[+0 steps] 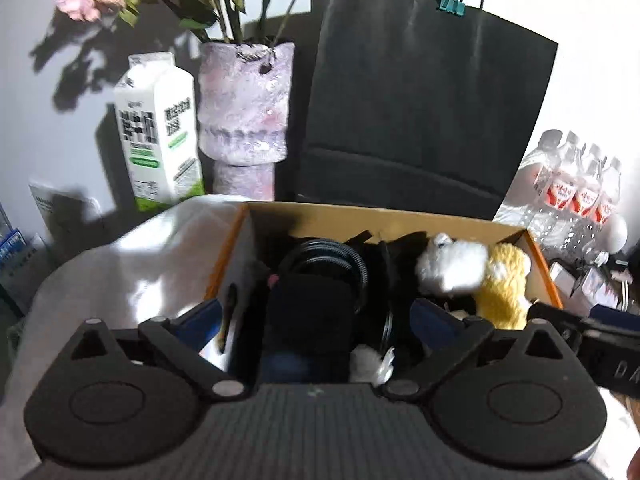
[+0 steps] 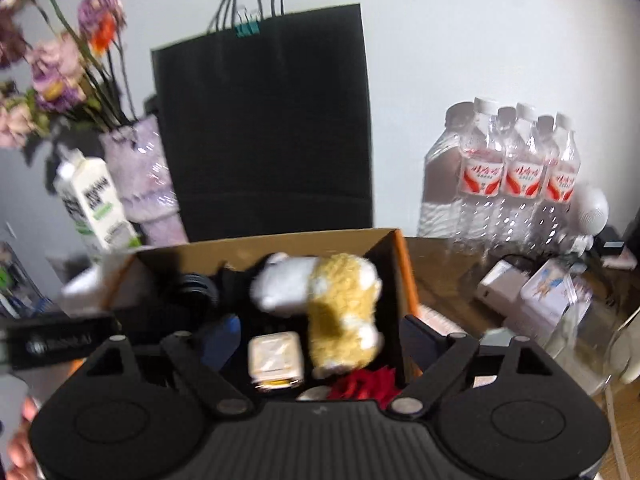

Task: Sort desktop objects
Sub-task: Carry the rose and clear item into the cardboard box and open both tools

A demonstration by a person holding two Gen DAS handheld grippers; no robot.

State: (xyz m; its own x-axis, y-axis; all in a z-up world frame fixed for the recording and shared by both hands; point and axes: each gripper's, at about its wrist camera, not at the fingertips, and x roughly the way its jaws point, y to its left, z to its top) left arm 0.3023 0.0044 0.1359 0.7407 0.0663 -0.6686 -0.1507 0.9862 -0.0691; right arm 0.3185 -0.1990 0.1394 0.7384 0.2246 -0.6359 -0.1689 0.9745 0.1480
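On your far left stood the milk carton (image 1: 160,128) and the lilac vase (image 1: 244,116) of dried flowers, with the black paper bag (image 1: 420,100) behind the cardboard box (image 1: 360,216) that took the sorted things. You held your left gripper (image 1: 316,312) over the box's left half with its jaws spread wide and nothing between them; under it lay a coil of black cable (image 1: 328,256) and other dark items too blurred to name. Further right in the box sat the white and yellow plush toy (image 2: 332,300), and near it a small pale cube (image 2: 276,354) and something red (image 2: 368,384). Your right gripper (image 2: 320,340) hung above that end, jaws likewise apart and empty. By the look of it you were between items, with both grippers free over the box. The next move likely called for swinging right to the loose white boxes (image 2: 520,284) on the counter (image 2: 440,260) beside the water bottles (image 2: 516,160), and closing squarely on one.
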